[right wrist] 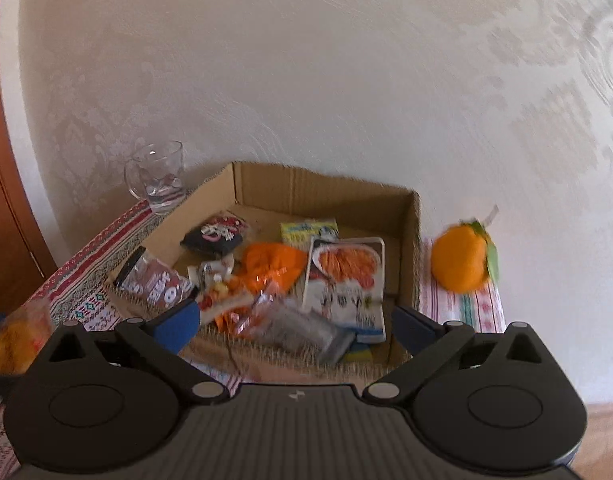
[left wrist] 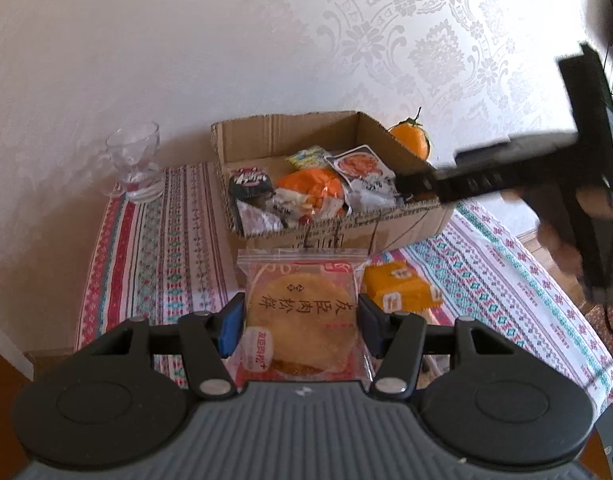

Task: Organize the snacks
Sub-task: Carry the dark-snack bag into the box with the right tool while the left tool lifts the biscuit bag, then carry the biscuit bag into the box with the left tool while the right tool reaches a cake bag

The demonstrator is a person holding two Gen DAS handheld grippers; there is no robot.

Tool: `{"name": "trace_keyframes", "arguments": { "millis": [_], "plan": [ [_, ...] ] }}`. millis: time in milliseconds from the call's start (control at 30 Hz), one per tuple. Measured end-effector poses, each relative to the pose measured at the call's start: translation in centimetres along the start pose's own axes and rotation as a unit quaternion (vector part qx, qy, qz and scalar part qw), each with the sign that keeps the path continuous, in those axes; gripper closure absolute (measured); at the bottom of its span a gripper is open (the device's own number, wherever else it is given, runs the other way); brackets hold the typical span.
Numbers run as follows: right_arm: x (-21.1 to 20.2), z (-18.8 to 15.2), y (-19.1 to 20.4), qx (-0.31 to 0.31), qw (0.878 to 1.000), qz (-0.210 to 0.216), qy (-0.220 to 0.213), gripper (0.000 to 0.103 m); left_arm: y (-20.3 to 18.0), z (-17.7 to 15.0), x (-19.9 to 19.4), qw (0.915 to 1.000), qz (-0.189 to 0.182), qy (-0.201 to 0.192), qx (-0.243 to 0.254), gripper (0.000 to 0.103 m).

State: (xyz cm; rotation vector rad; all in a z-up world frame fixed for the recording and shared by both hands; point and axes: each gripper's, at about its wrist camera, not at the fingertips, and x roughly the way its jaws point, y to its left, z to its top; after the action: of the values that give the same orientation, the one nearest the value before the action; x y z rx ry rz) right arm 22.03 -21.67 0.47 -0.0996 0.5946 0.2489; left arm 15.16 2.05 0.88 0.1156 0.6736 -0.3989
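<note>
A pale wall with a faint damask pattern backs a small bench (left wrist: 146, 240) covered by a striped, patterned cloth. At the 12 o'clock side of the bench, against the wall, stands an open cardboard box (left wrist: 290, 136) holding a heap of snack packets: a black one at 9 o'clock, an orange one in the middle, a yellow one behind it, and a white one picturing food at 3 o'clock. A clear glass mug (left wrist: 135, 162) stands at 10 o'clock of the box, and a mandarin with a leaf (left wrist: 412, 140) sits just beyond the box's 2 o'clock corner.

The left hand-held gripper (left wrist: 300, 320) is clenched on a clear-wrapped round pastry packet with red print (left wrist: 300, 312), its blue pads pressing both edges, at 6 o'clock of the box. Just beside the packet, at 3 o'clock, an orange wrapped snack (left wrist: 400, 286) lies on the cloth.

The right hand-held gripper (right wrist: 296, 324) is released, its jaws spread wide over the box's near wall (right wrist: 306, 364); a blurred silvery packet (right wrist: 306, 326) lies between them, untouched by either pad. In the left wrist view this gripper reaches over the box's 3 o'clock edge.
</note>
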Motion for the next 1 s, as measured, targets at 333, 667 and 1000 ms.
{"name": "trace_keyframes", "arguments": {
  "millis": [333, 667, 1000],
  "plan": [
    [-3.7, -3.6, 0.3, 0.039, 0.998, -0.047, -0.007, 0.000, 0.1, 5.2, 2.4, 0.9998, -0.007, -0.010, 0.019, 0.046],
    [-5.1, -5.4, 0.9, 0.055, 0.998, -0.024, -0.005, 0.000, -0.1, 12.2, 7.3, 0.9994, 0.002, -0.020, 0.027, 0.046],
    [-5.3, -5.5, 0.4, 0.064, 0.998, -0.021, -0.013, 0.000, 0.2, 17.7, 14.7, 0.9985, 0.052, -0.018, 0.004, 0.036]
  ]
}}
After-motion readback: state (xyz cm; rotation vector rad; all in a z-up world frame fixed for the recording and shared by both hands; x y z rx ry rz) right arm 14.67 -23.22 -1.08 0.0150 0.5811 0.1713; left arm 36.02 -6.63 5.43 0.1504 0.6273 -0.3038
